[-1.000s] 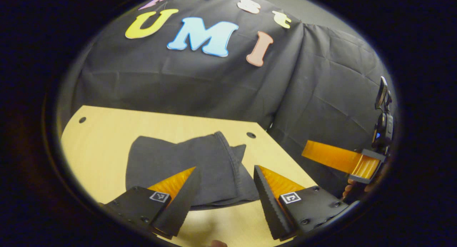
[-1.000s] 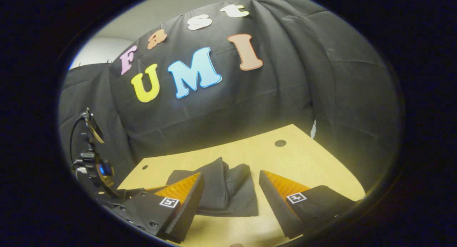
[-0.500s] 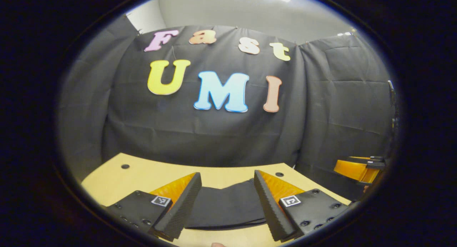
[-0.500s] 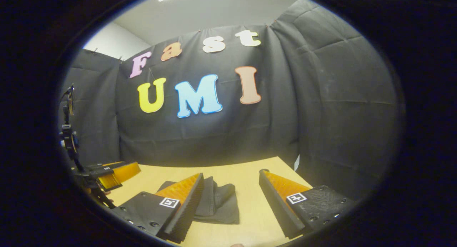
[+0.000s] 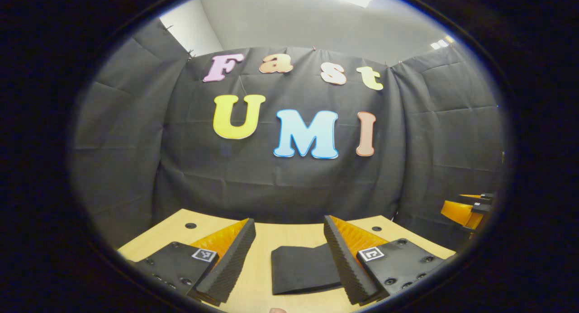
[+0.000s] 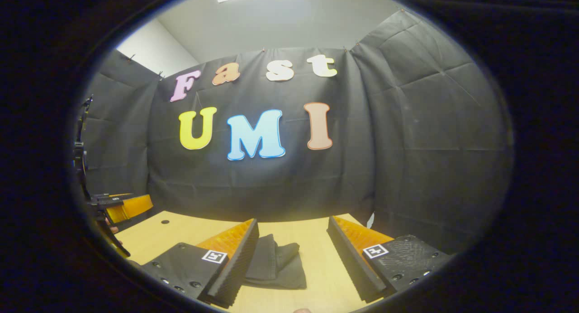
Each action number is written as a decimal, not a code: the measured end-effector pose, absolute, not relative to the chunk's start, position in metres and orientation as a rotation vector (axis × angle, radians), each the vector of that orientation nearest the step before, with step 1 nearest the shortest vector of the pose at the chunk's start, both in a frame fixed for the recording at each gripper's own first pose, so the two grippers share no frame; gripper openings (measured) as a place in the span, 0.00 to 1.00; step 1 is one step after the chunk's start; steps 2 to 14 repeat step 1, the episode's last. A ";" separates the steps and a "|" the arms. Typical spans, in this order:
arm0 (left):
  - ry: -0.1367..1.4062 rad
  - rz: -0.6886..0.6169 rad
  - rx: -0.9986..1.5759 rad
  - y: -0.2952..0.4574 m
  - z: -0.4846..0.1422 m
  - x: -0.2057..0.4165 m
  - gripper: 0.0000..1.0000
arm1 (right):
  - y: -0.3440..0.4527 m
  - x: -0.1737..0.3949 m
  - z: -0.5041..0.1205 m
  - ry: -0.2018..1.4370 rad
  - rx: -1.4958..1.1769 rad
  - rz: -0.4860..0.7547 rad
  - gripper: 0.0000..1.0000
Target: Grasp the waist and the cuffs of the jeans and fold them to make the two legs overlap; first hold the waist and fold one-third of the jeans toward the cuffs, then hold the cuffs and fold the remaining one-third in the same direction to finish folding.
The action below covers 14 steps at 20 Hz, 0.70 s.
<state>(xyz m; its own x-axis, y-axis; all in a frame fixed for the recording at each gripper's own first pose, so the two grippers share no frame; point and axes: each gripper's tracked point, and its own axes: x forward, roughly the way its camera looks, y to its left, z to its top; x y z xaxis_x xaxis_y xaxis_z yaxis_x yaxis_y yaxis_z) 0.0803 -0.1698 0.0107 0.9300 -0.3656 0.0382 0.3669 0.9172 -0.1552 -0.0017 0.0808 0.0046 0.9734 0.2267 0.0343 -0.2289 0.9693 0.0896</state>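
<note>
Both grippers, left [image 5: 289,254] and right [image 6: 293,254], gape empty, clear of the jeans [image 5: 302,268]. I judge folding finished: jeans lie compact on the table [image 5: 181,229].

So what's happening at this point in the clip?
A person holds a pair of tongs in each hand over a wooden table. The dark jeans lie on it as a compact folded bundle, so the folding looks finished. The left tongs and the right tongs are both open and hold nothing, and neither touches the cloth.
</note>
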 end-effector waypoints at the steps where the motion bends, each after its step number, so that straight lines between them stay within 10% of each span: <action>1: -0.016 -0.370 -0.165 -0.166 0.012 0.079 1.00 | 0.080 -0.004 0.008 -0.031 0.089 0.224 0.93; 14: -0.016 -0.370 -0.165 -0.166 0.012 0.079 1.00 | 0.080 -0.004 0.008 -0.031 0.089 0.224 0.93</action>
